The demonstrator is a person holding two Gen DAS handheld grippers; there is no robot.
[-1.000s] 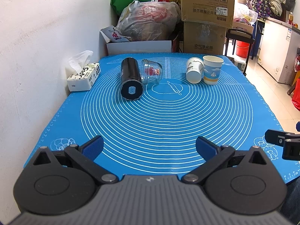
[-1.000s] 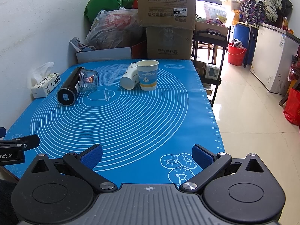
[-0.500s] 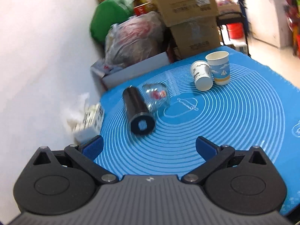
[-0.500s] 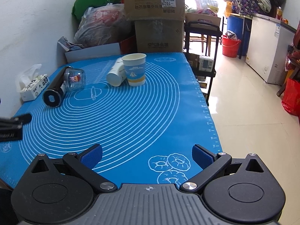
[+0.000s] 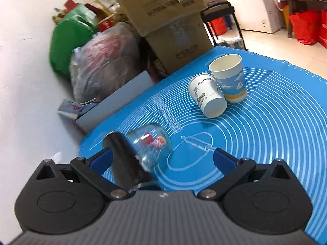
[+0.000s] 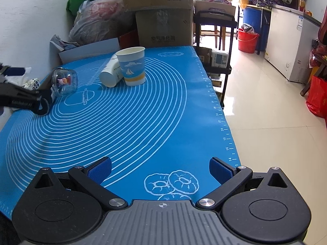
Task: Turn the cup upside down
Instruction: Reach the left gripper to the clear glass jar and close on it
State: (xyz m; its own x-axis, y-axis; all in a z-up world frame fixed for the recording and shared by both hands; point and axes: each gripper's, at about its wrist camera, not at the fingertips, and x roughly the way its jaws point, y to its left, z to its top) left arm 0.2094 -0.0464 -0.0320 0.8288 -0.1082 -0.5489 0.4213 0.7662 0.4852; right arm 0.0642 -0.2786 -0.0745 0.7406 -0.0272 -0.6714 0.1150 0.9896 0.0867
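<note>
Paper cup (image 5: 229, 77) with sailboat print, upright at 1 o'clock on blue mat (image 5: 276, 122), touching tipped white cup (image 5: 207, 97). Probably light, thin-walled, easily crushed; best pinched gently mid-wall. Left claw (image 5: 161, 159) wide, straddling black flask (image 5: 126, 163); right claw (image 6: 160, 168) wide, empty.

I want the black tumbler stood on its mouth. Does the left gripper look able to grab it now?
Probably yes. The left gripper is open, and the black tumbler, lying on the blue mat, already sits between its fingers. The glass jar touching its side may get nudged.
</note>
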